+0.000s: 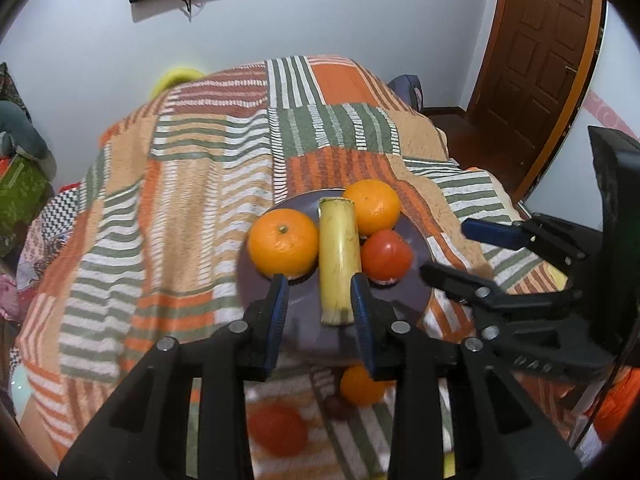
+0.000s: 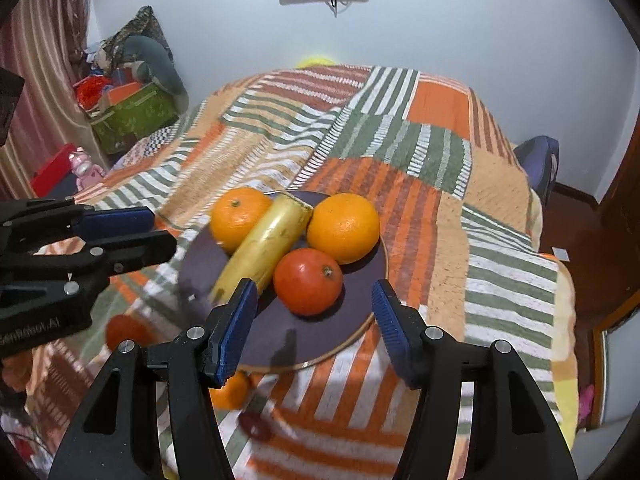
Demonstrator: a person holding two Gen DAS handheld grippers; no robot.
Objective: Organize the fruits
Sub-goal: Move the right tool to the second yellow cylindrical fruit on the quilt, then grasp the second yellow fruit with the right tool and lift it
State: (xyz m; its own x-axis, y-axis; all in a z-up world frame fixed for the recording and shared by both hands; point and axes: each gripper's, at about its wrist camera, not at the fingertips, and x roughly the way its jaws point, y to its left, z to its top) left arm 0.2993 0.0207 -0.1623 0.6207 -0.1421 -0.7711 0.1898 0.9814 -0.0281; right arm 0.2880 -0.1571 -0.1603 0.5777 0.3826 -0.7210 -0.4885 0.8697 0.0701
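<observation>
Both the left gripper (image 1: 320, 304) and right gripper (image 2: 314, 312) hovered with jaws open, empty, over the dark round plate (image 2: 360, 308) holding oranges, the yellow banana piece (image 2: 266, 246) and a red tomato (image 2: 308, 282); on the soft striped bedspread (image 1: 180, 208) any bump could tip it.

Partly legible "…nRobot.AI" — on the left gripper (image 2: 158, 234) body.

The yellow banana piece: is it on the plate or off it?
On the plate. The banana piece lies flat on the dark plate, between two oranges, beside the red fruit.
</observation>
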